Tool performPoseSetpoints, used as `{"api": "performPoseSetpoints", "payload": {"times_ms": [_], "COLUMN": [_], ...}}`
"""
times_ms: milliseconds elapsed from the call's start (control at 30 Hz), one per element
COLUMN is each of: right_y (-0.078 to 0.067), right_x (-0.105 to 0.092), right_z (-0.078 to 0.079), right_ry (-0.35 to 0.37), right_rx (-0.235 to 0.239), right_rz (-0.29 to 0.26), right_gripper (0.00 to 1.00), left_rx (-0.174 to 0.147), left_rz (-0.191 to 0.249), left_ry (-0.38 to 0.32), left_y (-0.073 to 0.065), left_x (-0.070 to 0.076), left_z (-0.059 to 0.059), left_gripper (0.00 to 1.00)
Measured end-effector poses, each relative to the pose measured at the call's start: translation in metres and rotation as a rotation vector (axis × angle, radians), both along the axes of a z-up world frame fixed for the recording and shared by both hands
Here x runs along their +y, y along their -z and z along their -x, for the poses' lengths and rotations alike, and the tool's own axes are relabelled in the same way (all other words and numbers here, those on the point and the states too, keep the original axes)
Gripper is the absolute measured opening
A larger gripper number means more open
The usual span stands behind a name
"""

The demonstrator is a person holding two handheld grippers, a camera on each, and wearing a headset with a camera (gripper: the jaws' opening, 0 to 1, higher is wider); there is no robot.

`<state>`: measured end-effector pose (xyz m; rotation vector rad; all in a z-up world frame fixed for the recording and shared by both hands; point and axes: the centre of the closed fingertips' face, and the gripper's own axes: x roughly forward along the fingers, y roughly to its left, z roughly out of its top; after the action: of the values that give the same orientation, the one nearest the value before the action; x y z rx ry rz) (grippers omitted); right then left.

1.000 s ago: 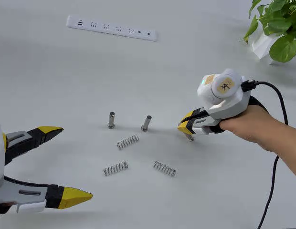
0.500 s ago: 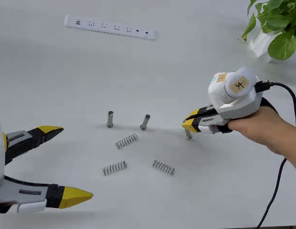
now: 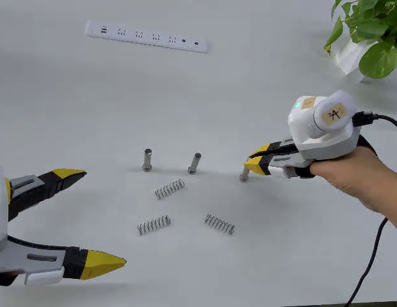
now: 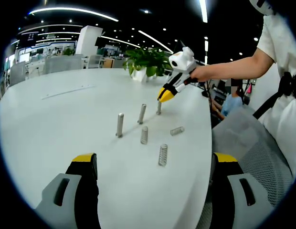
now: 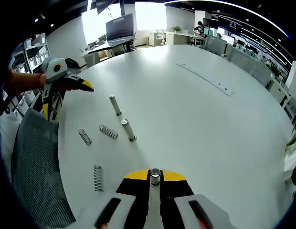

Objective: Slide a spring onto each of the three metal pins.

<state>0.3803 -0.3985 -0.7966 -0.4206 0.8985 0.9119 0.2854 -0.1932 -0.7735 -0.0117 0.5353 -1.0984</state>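
Third pin (image 3: 244,174) leans on the table (image 3: 282,77), clamped in my right gripper (image 3: 251,167) jaws. Two other pins (image 3: 195,163) (image 3: 147,160) stand beside it, three springs (image 3: 170,188) (image 3: 154,225) (image 3: 220,224) lie near it, and my left gripper (image 3: 102,217) jaws gape apart.

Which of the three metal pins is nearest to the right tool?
The rightmost pin in the head view: it sits between the tips of the right tool, while the middle pin and the left pin stand apart, further left.
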Motion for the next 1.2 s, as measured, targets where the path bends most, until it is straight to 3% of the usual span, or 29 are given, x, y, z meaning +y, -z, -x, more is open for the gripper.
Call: {"api": "performPoseSetpoints", "payload": {"times_ms": [233, 533, 1200], "right_y": [-0.003, -0.010, -0.004], "right_x": [0.006, 0.015, 0.009], "right_z": [-0.007, -0.002, -0.005], "right_ry": [0.028, 0.038, 0.039], "right_rx": [-0.040, -0.078, -0.117], "right_rz": [-0.056, -0.106, -0.104], "right_gripper": [0.03, 0.03, 0.03], "left_rx": [0.000, 0.002, 0.001], "left_rz": [0.002, 0.002, 0.004], "left_ry": [0.000, 0.002, 0.003], "left_y": [0.000, 0.000, -0.001], "left_x": [-0.001, -0.002, -0.004], "left_z": [-0.001, -0.001, -0.001], "left_gripper": [0.99, 0.99, 0.99]}}
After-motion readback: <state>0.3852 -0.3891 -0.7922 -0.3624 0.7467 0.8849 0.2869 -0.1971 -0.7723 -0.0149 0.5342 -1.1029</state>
